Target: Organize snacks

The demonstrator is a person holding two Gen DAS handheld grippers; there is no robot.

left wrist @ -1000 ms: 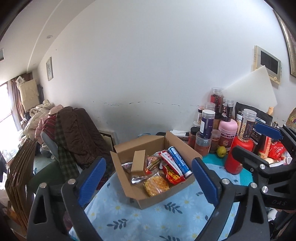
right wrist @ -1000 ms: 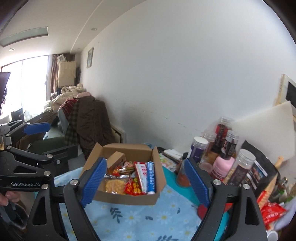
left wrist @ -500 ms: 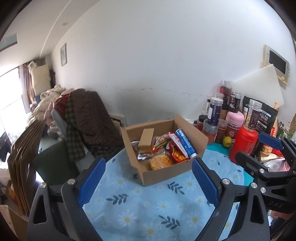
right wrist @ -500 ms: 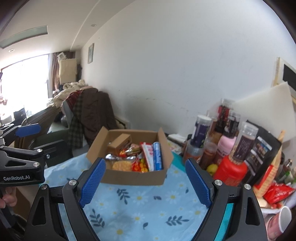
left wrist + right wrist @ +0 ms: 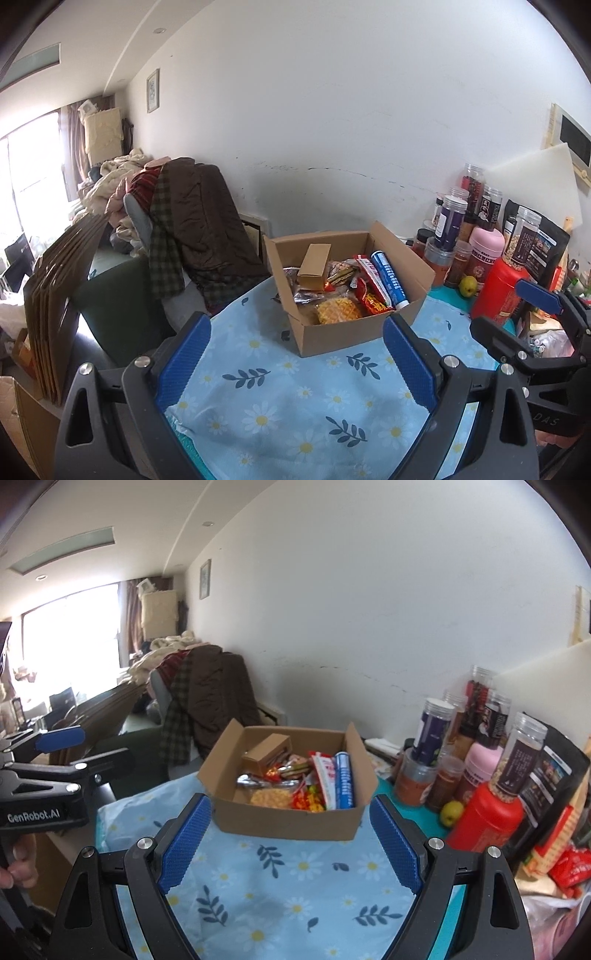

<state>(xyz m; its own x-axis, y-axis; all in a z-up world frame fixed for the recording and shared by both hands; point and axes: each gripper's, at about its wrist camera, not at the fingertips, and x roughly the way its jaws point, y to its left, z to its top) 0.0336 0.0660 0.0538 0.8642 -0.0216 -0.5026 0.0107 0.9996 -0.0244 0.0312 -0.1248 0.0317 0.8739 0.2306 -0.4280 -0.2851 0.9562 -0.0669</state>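
Just above the gap of the right claw (image 5: 290,843), at frame centre, sat the snack box (image 5: 288,821) (long side crosswise); both claws, left claw (image 5: 297,360) included, gaped empty.
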